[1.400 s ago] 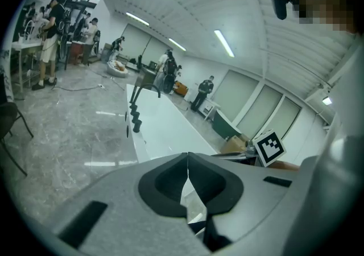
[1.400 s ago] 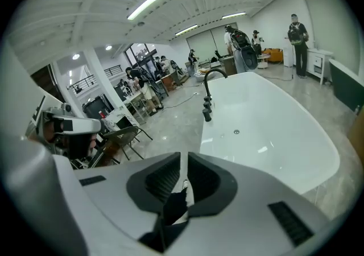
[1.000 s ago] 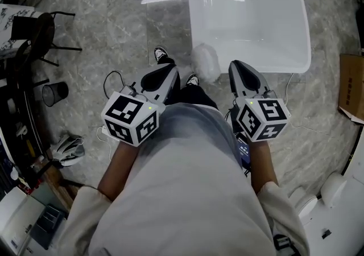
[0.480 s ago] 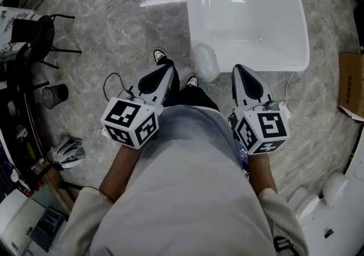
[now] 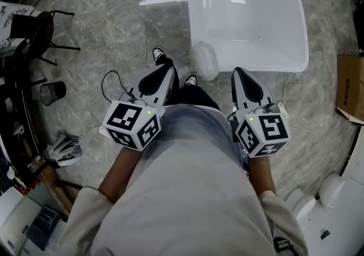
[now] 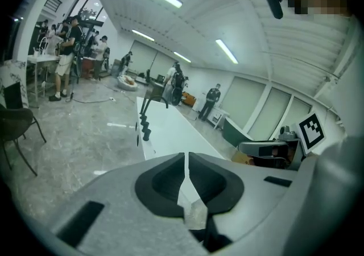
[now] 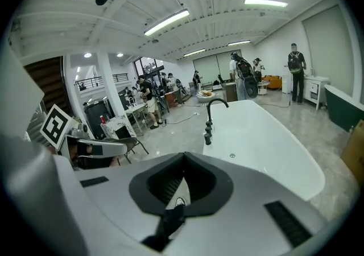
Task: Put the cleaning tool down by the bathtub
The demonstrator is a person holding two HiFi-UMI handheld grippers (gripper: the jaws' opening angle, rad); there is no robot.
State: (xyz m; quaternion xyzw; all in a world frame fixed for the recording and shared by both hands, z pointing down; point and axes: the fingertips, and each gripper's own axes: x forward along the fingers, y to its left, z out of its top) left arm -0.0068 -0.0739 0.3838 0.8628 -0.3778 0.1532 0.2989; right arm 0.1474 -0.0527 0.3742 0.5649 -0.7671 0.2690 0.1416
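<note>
While standing at tub (image 5: pixel 250 65) end, holds left gripper (image 5: pixel 166 65) and right gripper (image 5: pixel 238 73) side by side at the waist, jaws of each pressed together with nothing between. Lying on floor (image 5: pixel 114 21) just beside tub's near left corner, ahead of a shoe (image 5: pixel 191 80): white fluffy tool (image 5: pixel 205 61), well clear of both grippers.

Bright, even light falls from ceiling strip lamps (image 7: pixel 166 22), glaring white off the bathtub (image 5: pixel 250 21) and streaking the glossy floor (image 5: pixel 165 0), while both gripper views bulge fisheye-fashion, with dark vignetted corners and a slightly soft foreground.
</note>
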